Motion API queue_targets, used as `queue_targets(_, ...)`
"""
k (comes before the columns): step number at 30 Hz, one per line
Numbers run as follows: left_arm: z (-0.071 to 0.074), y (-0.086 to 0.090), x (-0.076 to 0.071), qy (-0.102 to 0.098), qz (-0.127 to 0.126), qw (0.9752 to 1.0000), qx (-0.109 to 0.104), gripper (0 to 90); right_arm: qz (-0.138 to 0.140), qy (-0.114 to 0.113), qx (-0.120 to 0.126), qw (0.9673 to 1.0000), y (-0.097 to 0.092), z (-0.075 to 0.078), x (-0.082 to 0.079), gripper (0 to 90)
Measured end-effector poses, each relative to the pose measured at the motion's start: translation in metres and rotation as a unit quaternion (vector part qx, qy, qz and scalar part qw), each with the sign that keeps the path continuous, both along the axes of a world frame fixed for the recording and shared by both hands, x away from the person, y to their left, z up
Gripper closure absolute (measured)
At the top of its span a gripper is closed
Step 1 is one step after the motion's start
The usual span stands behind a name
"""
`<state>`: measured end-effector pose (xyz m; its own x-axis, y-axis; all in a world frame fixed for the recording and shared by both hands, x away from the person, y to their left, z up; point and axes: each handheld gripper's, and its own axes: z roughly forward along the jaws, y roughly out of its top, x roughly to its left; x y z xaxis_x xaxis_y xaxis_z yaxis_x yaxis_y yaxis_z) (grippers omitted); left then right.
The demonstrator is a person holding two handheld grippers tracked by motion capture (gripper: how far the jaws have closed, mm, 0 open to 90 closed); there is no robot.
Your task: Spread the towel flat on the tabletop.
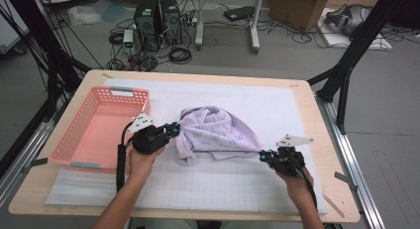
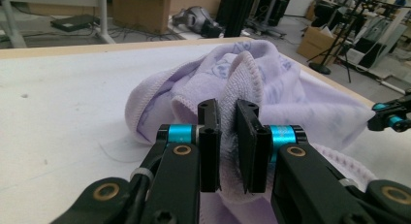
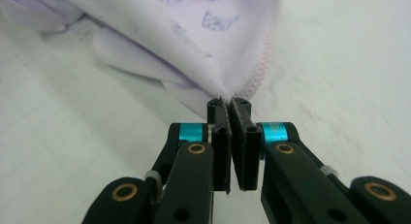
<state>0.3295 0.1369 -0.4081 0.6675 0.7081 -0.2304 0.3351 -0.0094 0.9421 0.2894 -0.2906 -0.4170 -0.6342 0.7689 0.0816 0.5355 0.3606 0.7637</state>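
Pink basket sits just left of my lilac towel; both tongs pinch its edges on the surface.

Pink basket at table's left — white mat beneath

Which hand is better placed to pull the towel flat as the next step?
Probably the right gripper: it pinches a corner of the lilac towel with bare mat beside it. The left gripper grips a bunched fold beside the pink basket.

i can read no words, labels or numbers here; the lilac towel shows faint drawn motifs, not letters.
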Motion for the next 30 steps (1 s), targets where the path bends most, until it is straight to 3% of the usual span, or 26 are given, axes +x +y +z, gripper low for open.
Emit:
queue_targets(2,0.000,-0.004,-0.001,-0.001,-0.006,1.0000,0.001,80.4,-0.003,-0.002,0.006,1.0000,-0.011,0.001,-0.010,87.2)
queue_targets(4,0.000,-0.006,-0.001,-0.004,-0.004,1.0000,0.001,81.9,-0.012,-0.007,-0.010,0.9999,-0.017,0.003,-0.017,87.1)
queue_targets(6,-0.002,-0.008,0.001,0.003,-0.004,1.0000,-0.006,81.9,-0.028,-0.006,-0.017,0.9994,-0.023,0.005,-0.018,87.0)
queue_targets(9,-0.005,-0.014,0.003,0.010,-0.008,0.9999,0.005,81.8,-0.041,-0.008,-0.008,0.9991,-0.026,0.005,-0.014,86.0)
queue_targets(12,-0.008,-0.020,0.003,0.019,-0.009,0.9994,0.027,79.1,-0.065,-0.026,-0.023,0.9973,-0.021,0.006,-0.010,63.5)
queue_targets(15,-0.010,-0.021,0.003,0.047,-0.004,0.9982,0.039,52.2,-0.083,-0.048,0.007,0.9954,-0.022,0.009,-0.010,50.8)
queue_targets(17,-0.010,-0.023,0.000,0.045,-0.020,0.9970,0.059,41.1,-0.088,-0.060,0.017,0.9941,-0.021,0.012,-0.011,46.5)
queue_targets(19,-0.009,-0.023,-0.004,0.048,-0.041,0.9954,0.072,37.1,-0.078,-0.062,0.014,0.9949,-0.018,0.012,-0.012,45.4)
queue_targets(21,-0.011,-0.022,-0.007,0.066,-0.061,0.9931,0.075,34.0,-0.068,-0.058,0.013,0.9959,-0.014,0.009,-0.012,44.9)
queue_targets(24,-0.016,-0.031,-0.007,0.089,-0.077,0.9876,0.103,28.4,-0.046,-0.048,0.016,0.9977,-0.005,0.002,-0.009,43.9)
queue_targets(26,-0.021,-0.039,-0.006,0.096,-0.090,0.9849,0.113,29.4,-0.028,-0.041,0.015,0.9987,0.004,-0.003,-0.006,43.6)
queue_targets(30,-0.028,-0.055,-0.003,0.103,-0.090,0.9825,0.126,37.2,-0.003,-0.032,-0.001,0.9995,0.023,-0.011,0.003,43.7)
